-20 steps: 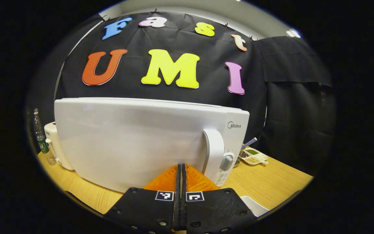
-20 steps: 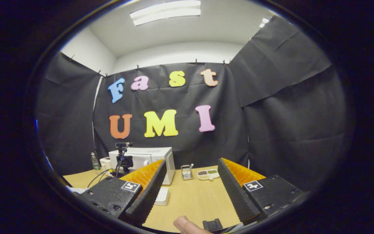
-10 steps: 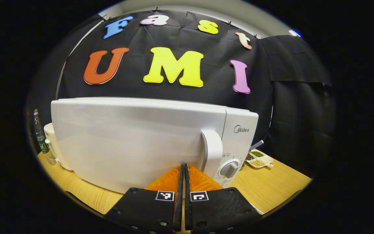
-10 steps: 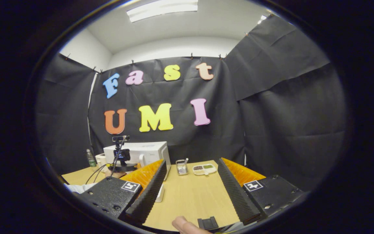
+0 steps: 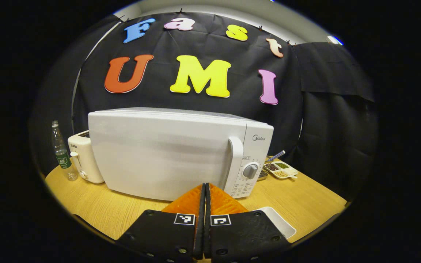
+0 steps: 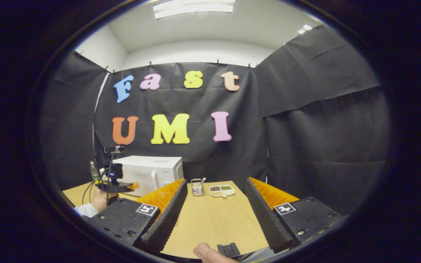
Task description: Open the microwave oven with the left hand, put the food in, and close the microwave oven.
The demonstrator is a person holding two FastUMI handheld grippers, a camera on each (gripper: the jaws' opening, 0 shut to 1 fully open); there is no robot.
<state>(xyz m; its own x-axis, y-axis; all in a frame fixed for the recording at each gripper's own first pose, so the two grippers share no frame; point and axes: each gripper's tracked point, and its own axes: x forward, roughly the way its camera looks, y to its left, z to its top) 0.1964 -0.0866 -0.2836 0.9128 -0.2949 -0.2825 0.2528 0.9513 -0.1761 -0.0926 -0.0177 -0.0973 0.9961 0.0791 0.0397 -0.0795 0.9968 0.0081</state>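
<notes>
The white microwave [image 5: 166,153] stands on the wooden table [image 5: 305,197] with its door closed, handle [image 5: 235,164] beside the dial [image 5: 250,171]. My left gripper [image 5: 204,188] is shut with nothing in it, a short way in front of the door and apart from it. A white dish [image 5: 276,223] lies just right of its fingers. In the right gripper view, my right gripper [image 6: 216,180] hangs open and empty over the table. The microwave [image 6: 148,170] is far off at the left there, with the left gripper [image 6: 117,184] held by a hand [image 6: 99,199] in front of it.
A white toaster [image 5: 82,157] and a plastic bottle [image 5: 61,153] stand left of the microwave. A divided dish of beans [image 5: 283,171] and a small metal rack [image 6: 197,187] sit to its right. A fingertip [image 6: 205,252] and a black clip [image 6: 228,249] show at the bottom.
The microwave door went from slightly ajar to fully closed under the left gripper's push. The left gripper then drew back from it. The right gripper stayed open and shifted slightly.
</notes>
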